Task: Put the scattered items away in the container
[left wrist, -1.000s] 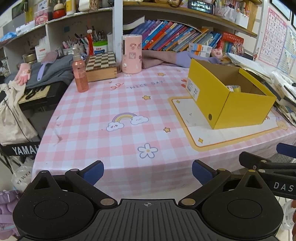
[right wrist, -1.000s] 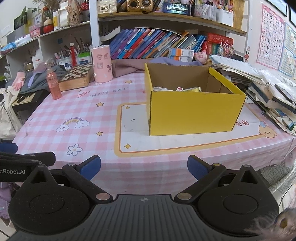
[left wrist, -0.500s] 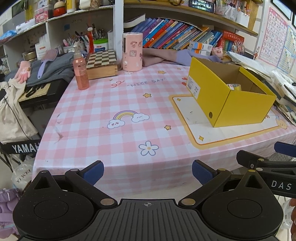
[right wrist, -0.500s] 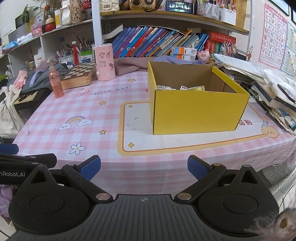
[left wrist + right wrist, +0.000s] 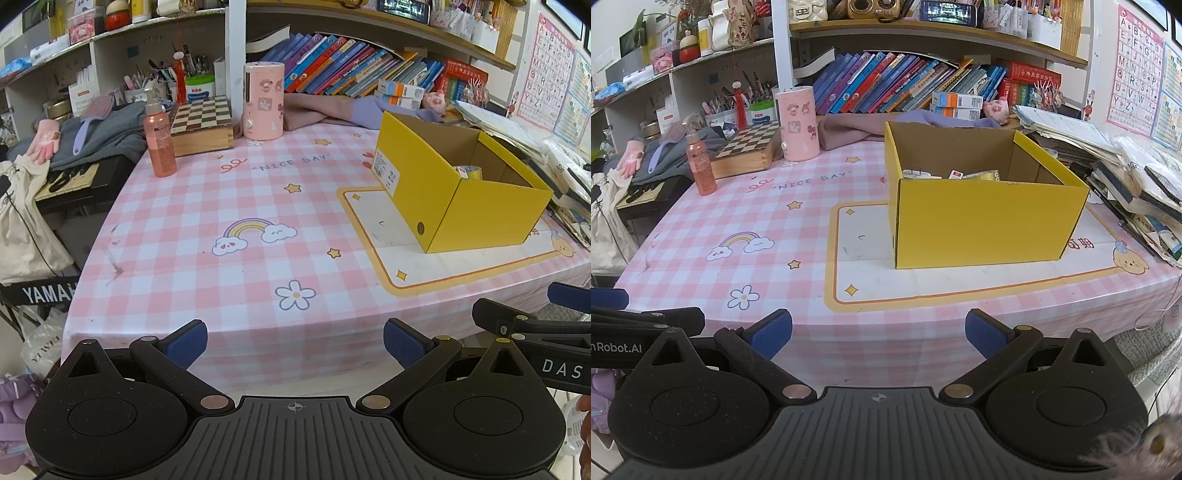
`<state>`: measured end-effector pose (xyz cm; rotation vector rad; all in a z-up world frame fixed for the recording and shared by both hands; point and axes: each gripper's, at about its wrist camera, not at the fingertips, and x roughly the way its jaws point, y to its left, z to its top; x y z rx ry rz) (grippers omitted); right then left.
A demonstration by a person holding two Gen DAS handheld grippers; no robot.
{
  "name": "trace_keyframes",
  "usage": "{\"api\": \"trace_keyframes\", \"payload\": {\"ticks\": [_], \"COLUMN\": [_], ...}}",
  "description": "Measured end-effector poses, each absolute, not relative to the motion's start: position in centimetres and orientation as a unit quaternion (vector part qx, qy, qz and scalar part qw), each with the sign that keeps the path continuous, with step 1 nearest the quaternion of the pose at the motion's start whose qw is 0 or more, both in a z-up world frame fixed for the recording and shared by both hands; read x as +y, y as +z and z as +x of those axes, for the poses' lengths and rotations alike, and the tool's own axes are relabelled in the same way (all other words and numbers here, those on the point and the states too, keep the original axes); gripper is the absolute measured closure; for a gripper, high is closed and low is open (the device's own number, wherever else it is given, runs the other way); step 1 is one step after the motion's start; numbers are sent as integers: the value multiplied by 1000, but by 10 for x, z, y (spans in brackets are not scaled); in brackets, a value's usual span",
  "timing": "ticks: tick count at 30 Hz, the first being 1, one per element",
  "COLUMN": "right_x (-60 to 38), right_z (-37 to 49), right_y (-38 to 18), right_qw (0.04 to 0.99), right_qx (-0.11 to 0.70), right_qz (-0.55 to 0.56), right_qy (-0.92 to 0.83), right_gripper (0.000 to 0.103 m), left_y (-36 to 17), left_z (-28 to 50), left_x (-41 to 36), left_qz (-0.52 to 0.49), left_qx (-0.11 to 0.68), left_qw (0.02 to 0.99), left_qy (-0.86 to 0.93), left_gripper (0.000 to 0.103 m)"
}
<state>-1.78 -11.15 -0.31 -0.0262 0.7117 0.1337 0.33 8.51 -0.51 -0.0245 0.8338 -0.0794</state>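
With both the left gripper [image 5: 294,341] and right gripper [image 5: 878,332] held spread and empty off the table's near edge, the yellow cardboard box [image 5: 982,225], set on the placemat with small items inside, is judged light and easily dented, best gripped by a wall rim.

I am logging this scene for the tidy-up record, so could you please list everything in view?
Yellow cardboard box: one, open-topped, on the cream mat, holding small items including a tape roll.
Pink checked tablecloth: one, covering the table.
Pink spray bottle: one, upright, far left of table.
Wooden chessboard box: one, brown and cream, beside the bottle.
Pink cylindrical canister: one, upright, at the back.
Leaning books: many, multicoloured, on the shelf.
Paper stack: one pile, right of box.
Left gripper: open, empty.
Right gripper: open, empty.
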Motion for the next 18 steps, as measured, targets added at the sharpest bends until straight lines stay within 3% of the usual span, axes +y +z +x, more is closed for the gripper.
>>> {"api": "trace_keyframes", "payload": {"ticks": [18], "right_x": [-116], "right_z": [-8], "right_y": [-11], "right_qw": [930], "right_qx": [362], "right_qz": [-5], "right_qy": [66], "right_gripper": [2], "left_y": [-9], "left_z": [10], "left_x": [80], "left_qz": [-11], "left_qx": [413], "left_qw": [910], "left_qy": [-36], "left_gripper": [0]}}
